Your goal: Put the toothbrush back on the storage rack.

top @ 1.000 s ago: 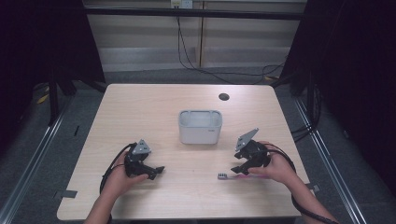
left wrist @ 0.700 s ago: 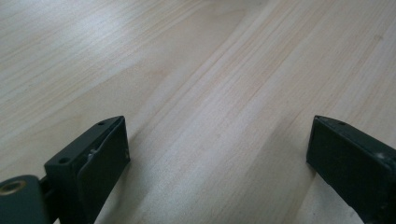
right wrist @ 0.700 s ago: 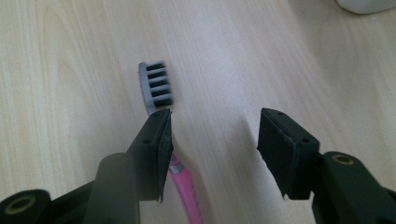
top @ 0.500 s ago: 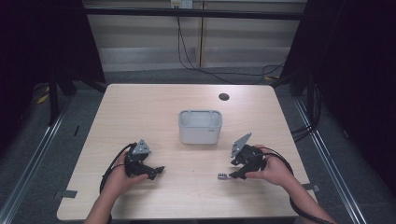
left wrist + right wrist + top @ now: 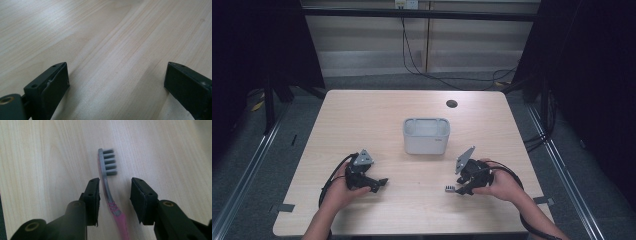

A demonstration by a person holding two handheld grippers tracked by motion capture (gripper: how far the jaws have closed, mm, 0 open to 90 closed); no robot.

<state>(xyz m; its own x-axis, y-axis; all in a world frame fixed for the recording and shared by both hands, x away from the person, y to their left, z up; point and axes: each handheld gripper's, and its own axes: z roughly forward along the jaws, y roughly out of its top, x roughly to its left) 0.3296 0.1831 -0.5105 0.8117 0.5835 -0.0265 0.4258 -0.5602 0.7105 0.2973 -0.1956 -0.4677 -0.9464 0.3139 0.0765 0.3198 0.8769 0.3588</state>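
A: Toothbrush (image 5: 108,185) lies flat on the pale wood-grain tabletop (image 5: 377,125), between the right hand-held gripper (image 5: 115,200) jaws, which have just been closing but aren't yet gripping it

B: Its axis?

A: Along the jaws, grey bristles away, pink ribbed handle toward the hand. Left hand-held gripper (image 5: 117,82) sits well apart, released, holding nothing

Tabletop (image 5: 377,120): pale wood, its fine grain showing as long, light streaks, with a small dark round hole (image 5: 451,104) near the far edge. Box (image 5: 426,135): light grey throughout. Toothbrush (image 5: 107,185): grey head and bristles, the neck shading into a pink handle with faint ribbing. Left tool (image 5: 373,183) and right tool (image 5: 462,190): matt black, each carrying a grey three-cornered plate and trailing a black cable. Floor (image 5: 262,165): showing dark grey.
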